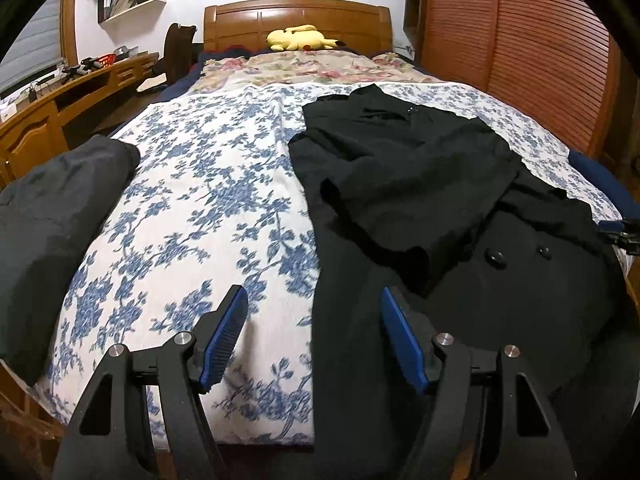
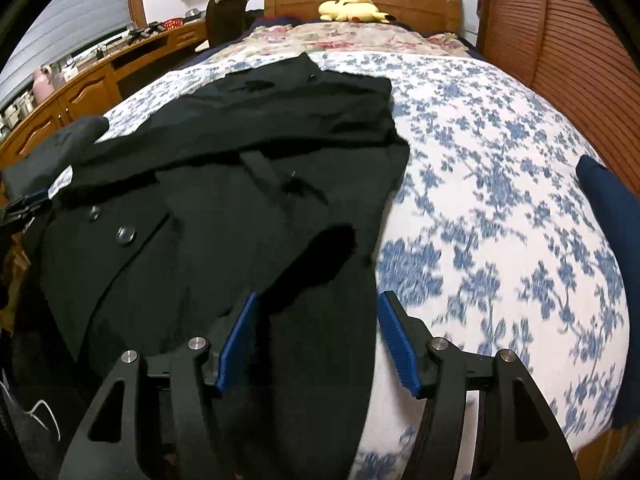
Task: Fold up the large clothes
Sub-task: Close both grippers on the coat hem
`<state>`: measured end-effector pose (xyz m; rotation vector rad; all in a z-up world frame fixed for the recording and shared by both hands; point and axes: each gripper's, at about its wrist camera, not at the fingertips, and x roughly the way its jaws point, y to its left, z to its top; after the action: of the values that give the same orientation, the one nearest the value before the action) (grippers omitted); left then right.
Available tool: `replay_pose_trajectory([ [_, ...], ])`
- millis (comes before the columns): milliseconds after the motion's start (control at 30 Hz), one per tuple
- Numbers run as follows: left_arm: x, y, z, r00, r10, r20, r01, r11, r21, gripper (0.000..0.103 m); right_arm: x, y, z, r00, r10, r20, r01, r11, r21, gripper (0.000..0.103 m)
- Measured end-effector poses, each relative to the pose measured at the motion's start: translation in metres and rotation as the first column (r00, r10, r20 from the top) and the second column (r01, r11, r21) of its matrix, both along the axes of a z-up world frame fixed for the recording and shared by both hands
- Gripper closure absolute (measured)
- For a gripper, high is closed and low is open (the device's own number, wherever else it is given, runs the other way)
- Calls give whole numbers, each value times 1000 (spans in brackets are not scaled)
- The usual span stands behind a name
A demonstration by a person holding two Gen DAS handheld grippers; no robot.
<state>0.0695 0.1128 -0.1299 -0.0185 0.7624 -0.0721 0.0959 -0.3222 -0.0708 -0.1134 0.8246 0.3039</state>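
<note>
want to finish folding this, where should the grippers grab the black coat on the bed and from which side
Judging from its pose, take the black coat at its near hem, one gripper per side edge. Both sleeves already lie folded across the front, and the long body runs toward the headboard. The left gripper and right gripper already straddle those edges, open, so come from the foot.

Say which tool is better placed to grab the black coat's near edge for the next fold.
Probably right. The right tool stands open with the black coat cloth lying under its gap. The left tool straddles the coat's edge, one finger over bare bedspread.
</note>
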Motion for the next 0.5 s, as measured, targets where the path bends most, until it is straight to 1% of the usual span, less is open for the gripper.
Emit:
replay_pose_trajectory([
  [100,-7,6,0,1000,-6,-2,6,999,-35,33,0,1,-2,1000,0,-18,0,1000,-14,40],
  [133,-9,7,0,1000,-11,-6,11,999,-40,35,-1,2,-3,1000,-3,-24,3,1000,-18,40],
  [167,-10,8,-1,1000,-17,-8,16,999,-42,38,-2,1,-5,1000,-7,-30,6,1000,-22,40],
  [233,-14,9,-3,999,-31,-18,30,998,-48,48,-7,1,-5,999,-9,-33,8,1000,-22,40],
  [300,-15,8,-7,999,-44,-30,43,997,-57,52,-10,1,-6,999,-9,-38,8,1000,-22,40],
  [500,-20,5,-13,997,-65,-51,63,997,-48,53,-12,6,-11,999,-1,-53,-1,999,-33,39],
])
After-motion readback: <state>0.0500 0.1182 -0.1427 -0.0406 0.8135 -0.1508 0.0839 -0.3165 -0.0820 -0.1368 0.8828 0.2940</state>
